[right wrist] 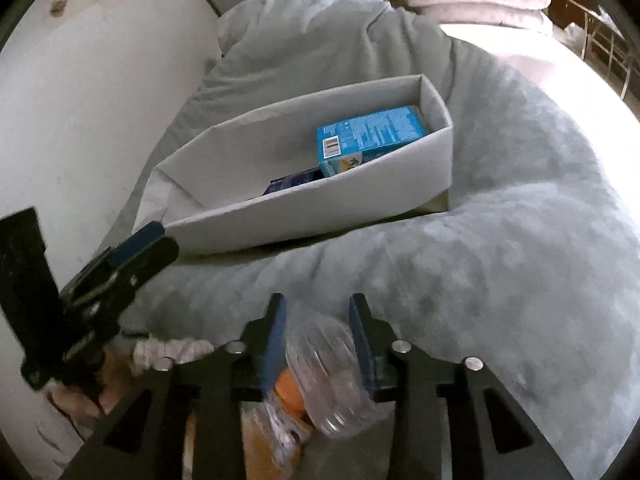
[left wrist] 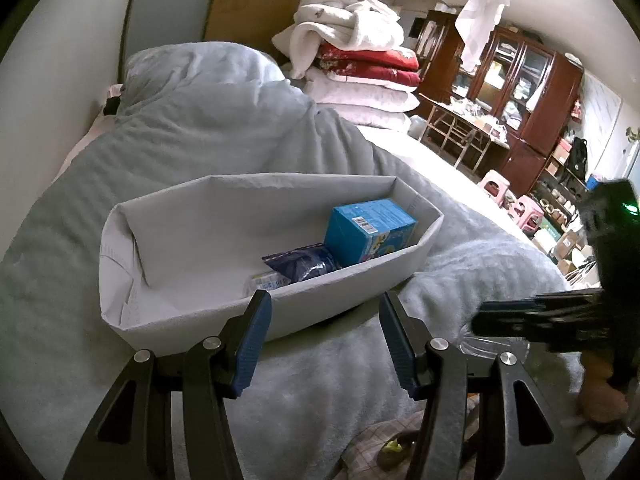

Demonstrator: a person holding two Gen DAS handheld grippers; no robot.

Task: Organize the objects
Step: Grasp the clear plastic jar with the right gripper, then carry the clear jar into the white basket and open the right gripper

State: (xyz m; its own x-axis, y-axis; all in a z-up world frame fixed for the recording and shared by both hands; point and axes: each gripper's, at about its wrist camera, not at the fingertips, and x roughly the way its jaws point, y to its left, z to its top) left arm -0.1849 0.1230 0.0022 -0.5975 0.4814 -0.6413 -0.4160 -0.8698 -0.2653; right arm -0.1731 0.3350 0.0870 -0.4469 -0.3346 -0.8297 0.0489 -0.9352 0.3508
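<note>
We see our left claw (left wrist: pixel 324 336) hanging open over the bed (left wrist: pixel 120 208), just short of the grey bin (left wrist: pixel 200 316) holding a blue box (left wrist: pixel 368 228).

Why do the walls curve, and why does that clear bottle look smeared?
Both views come through fisheye lenses, so straight edges bow toward the dark round border. In the right wrist view the clear bottle between the right gripper fingers is blurred by motion, and daylight washes out the bed's far edge. In the left wrist view the grey box is sharp, while the right gripper at the side is smeared.
</note>
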